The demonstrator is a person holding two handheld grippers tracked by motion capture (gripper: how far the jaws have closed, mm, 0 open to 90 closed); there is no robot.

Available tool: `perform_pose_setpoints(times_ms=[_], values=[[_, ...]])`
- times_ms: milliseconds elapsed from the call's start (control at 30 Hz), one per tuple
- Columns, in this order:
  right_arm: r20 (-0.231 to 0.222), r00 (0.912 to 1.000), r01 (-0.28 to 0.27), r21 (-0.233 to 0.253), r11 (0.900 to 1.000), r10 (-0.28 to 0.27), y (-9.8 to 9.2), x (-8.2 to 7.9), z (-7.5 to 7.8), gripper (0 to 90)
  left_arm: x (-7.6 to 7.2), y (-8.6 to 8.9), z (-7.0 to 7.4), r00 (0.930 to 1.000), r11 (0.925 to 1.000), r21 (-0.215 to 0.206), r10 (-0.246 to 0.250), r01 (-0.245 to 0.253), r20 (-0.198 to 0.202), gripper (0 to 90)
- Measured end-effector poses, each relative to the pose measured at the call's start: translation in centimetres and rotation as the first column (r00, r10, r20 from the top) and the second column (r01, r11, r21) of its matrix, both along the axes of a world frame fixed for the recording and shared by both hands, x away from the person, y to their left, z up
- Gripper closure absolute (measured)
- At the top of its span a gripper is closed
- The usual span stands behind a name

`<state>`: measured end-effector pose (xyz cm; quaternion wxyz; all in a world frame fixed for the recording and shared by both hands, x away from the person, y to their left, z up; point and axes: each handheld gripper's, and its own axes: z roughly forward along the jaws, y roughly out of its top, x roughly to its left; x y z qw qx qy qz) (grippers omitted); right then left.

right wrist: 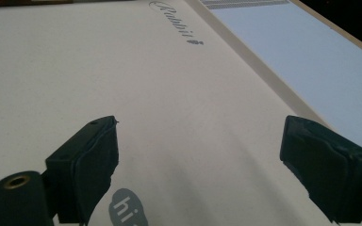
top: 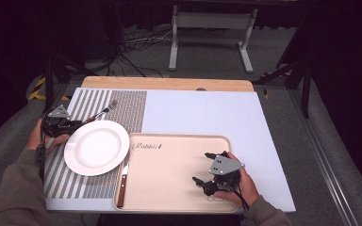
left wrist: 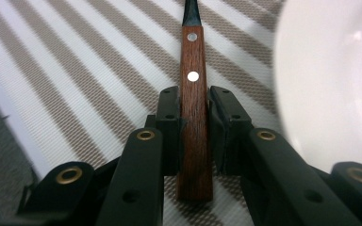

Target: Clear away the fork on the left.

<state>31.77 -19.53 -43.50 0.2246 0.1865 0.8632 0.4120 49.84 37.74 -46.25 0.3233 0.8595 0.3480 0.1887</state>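
My left gripper (left wrist: 195, 141) is clamped on the fork's wooden handle (left wrist: 193, 108) at the left of the striped placemat (top: 59, 176), just left of the white plate (top: 95, 147). The fork (top: 101, 113) runs long from my jaws away to the far right, tines past the plate's far rim. My right gripper (top: 207, 167), jaws wide apart, hovers over the bare beige tray (top: 169, 165), well right of it.

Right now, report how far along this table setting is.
Done: the plate sits on the striped placemat. In hand: the left gripper grips the fork by its handle, beside the plate. Probably left: the knife lies at the tray edge; the right gripper hangs open above the tray.
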Motion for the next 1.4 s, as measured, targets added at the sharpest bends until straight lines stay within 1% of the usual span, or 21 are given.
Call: perform_pose_setpoints(times_ms=[33,100,133,267,400,433,467,500,600,733,767,833,933,967,1000,1067,1167,1233,1333,1367,1400], values=[[0.0,1.0,-0.003,-0.003,1.0,0.003,0.1,0.0,0.0,13.3,0.1,0.2,-0.1,0.9998,0.9997,-0.008,0.021,-0.021,0.002,75.2],[-0.004,0.9998,-0.017,-0.02,1.0,0.017,0.3,0.1,-0.1,13.3,0.3,0.5,-0.2,0.9995,0.9989,-0.036,0.03,-0.03,-0.009,74.4],[-0.012,0.9997,-0.023,-0.024,0.999,0.023,0.3,0.2,-0.2,13.2,0.3,0.4,-0.2,0.9989,0.9983,-0.036,0.045,-0.045,-0.013,71.6],[-0.021,0.9993,-0.032,-0.029,0.999,0.031,0.5,0.3,-0.3,13.2,0.4,0.5,-0.2,0.9985,0.9979,-0.035,0.055,-0.055,-0.006,65.0],[-0.014,0.9993,-0.034,-0.033,0.999,0.034,0.6,0.4,-0.3,12.7,0.4,0.9,-0.5,0.9974,0.9942,-0.08,0.071,-0.072,-0.012,63.6],[-0.008,0.9996,-0.028,-0.036,0.999,0.028,0.6,0.5,-0.4,12.6,0.4,0.8,-0.6,0.9976,0.9932,-0.094,0.068,-0.069,-0.016,64.1],[-0.006,0.9997,-0.022,-0.034,0.999,0.022,0.6,0.6,-0.4,12.6,0.3,0.6,-0.6,0.9989,0.9948,-0.092,0.043,-0.044,-0.017,71.0],[-0.007,0.9997,-0.022,-0.029,0.999,0.022,0.6,0.7,-0.3,12.6,0.3,0.4,-0.4,0.9989,0.9963,-0.073,0.044,-0.045,-0.016,74.7],[0.003,0.9996,-0.028,-0.033,0.999,0.028,0.8,0.5,-0.2,12.6,0.2,0.2,-0.4,0.9982,0.9964,-0.059,0.059,-0.06,-0.013,75.4],[0.016,0.9993,-0.032,-0.034,0.999,0.033,0.9,0.2,0.0,12.6,-0.1,0.0,-0.4,0.996,0.9937,-0.069,0.089,-0.089,-0.008,75.5],[0.02,0.9993,-0.032,-0.033,0.999,0.032,0.9,0.1,0.1,12.6,-0.2,-0.1,-0.4,0.9949,0.9927,-0.067,0.101,-0.1,0.005,75.6],[0.028,0.9991,-0.03,-0.029,0.999,0.031,0.8,0.1,0.2,12.7,-0.5,0.0,0.0,0.9912,0.9877,-0.095,0.128,-0.125,0.034,75.6],[0.039,0.9989,-0.027,-0.025,0.999,0.028,0.7,-0.1,0.4,12.7,-1.0,-0.1,0.9,0.9864,0.9817,-0.131,0.148,-0.138,0.071,75.6],[0.042,0.9987,-0.028,-0.025,0.999,0.029,0.7,-0.1,0.4,12.7,-1.2,-0.2,1.3,0.9844,0.9806,-0.135,0.154,-0.142,0.085,75.6],[0.042,0.9987,-0.028,-0.025,0.999,0.029,0.7,-0.1,0.4,12.7,-1.2,-0.2,1.3,0.9844,0.9806,-0.135,0.154,-0.142,0.085,75.6],[0.048,0.9984,-0.03,-0.025,0.999,0.031,0.7,-0.2,0.5,12.7,-1.6,-0.6,2.0,0.9781,0.977,-0.148,0.172,-0.154,0.118,75.6],[0.056,0.9978,-0.033,-0.025,0.999,0.034,0.7,-0.3,0.7,12.7,-2.0,-1.4,2.5,0.9725,0.9767,-0.148,0.177,-0.155,0.151,75.6],[0.063,0.9974,-0.033,-0.024,0.999,0.034,0.7,-0.4,0.7,12.7,-2.3,-2.1,3.0,0.9648,0.9775,-0.14,0.183,-0.158,0.189,75.7],[0.067,0.9973,-0.028,-0.011,1.0,0.029,0.5,-0.4,0.9,12.7,-2.6,-2.9,3.5,0.958,0.9773,-0.148,0.182,-0.152,0.221,75.6],[0.07,0.9972,-0.025,-0.012,1.0,0.026,0.5,-0.4,0.9,12.7,-2.7,-3.2,3.6,0.9555,0.9783,-0.139,0.183,-0.154,0.231,75.7],[0.075,0.9969,-0.023,-0.011,1.0,0.024,0.5,-0.4,1.0,12.7,-2.8,-3.4,3.7,0.9532,0.9765,-0.148,0.188,-0.156,0.236,75.7]])
